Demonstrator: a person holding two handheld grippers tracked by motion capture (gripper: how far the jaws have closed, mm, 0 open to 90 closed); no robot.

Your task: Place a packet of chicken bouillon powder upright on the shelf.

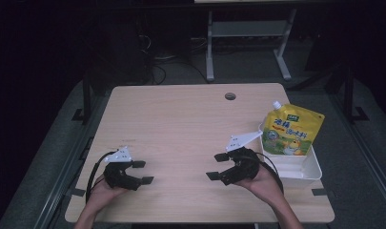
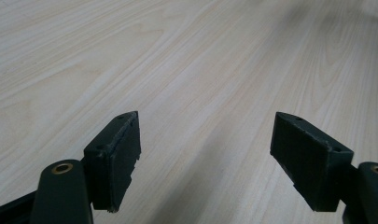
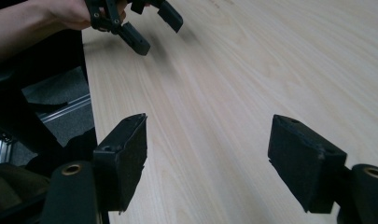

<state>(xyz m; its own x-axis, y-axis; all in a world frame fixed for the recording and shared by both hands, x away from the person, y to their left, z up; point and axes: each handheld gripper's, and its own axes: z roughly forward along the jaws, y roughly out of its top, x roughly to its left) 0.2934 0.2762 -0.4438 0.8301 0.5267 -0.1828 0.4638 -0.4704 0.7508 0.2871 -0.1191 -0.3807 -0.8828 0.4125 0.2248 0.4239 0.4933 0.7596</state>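
Both your claws gape wide and empty over the pale wooden worktop [image 1: 181, 119]: left claw [image 1: 142, 172], right claw [image 1: 217, 166]. The yellow spouted refill pouch [image 1: 290, 131] leans in the white plastic tray [image 1: 300, 169] just beside your right hand. You're likely at the reaching stage; next, swing the right claw toward the pouch.

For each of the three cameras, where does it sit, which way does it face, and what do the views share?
High view: above the person's side, looking forward and down on the table; both hands, left gripper, right gripper, yellow pouch in the white tray.
Left gripper view: on the left gripper, facing bare tabletop; jaws apart.
Right gripper view: on the right gripper, facing the table edge; jaws apart.
Shared: right gripper view and high view both show the left gripper.
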